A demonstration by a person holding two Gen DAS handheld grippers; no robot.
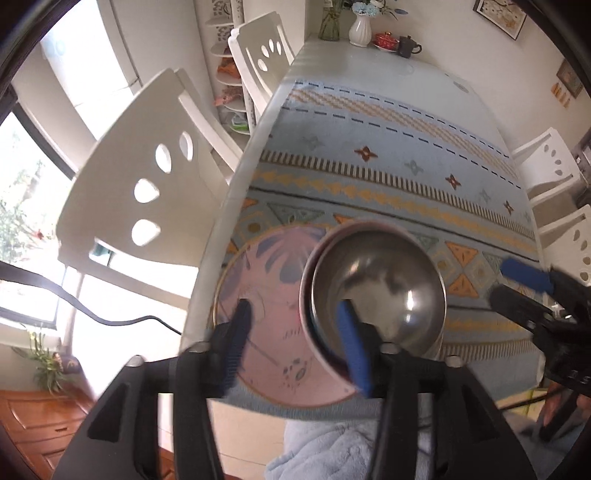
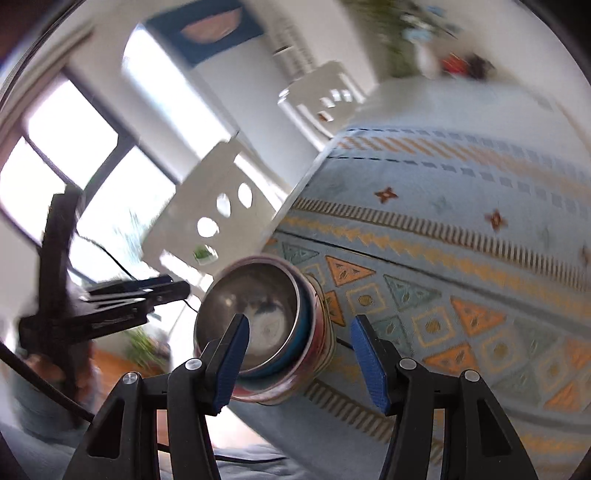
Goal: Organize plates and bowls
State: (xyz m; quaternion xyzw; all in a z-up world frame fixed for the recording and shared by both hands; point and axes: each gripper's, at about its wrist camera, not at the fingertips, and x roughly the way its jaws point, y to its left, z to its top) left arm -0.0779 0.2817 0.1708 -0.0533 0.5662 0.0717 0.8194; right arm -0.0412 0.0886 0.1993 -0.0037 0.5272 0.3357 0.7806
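Observation:
A steel bowl (image 1: 384,284) is nested in a pink-rimmed bowl, and both sit on a pink flowered plate (image 1: 266,306) near the table's front left edge. My left gripper (image 1: 295,339) is open above the plate; its right finger (image 1: 354,350) reaches into the steel bowl and its left finger (image 1: 236,343) is over the plate. In the right wrist view the bowl stack (image 2: 269,325) appears tilted and blurred. My right gripper (image 2: 299,365) is open and empty, its left finger (image 2: 232,362) in front of the stack. It also shows in the left wrist view (image 1: 528,284).
The table carries a light-blue patterned cloth (image 1: 388,173). White chairs (image 1: 147,177) stand along the left side and more (image 1: 554,166) on the right. A white vase (image 1: 360,29), a red pot (image 1: 386,40) and a dark mug (image 1: 408,46) stand at the far end.

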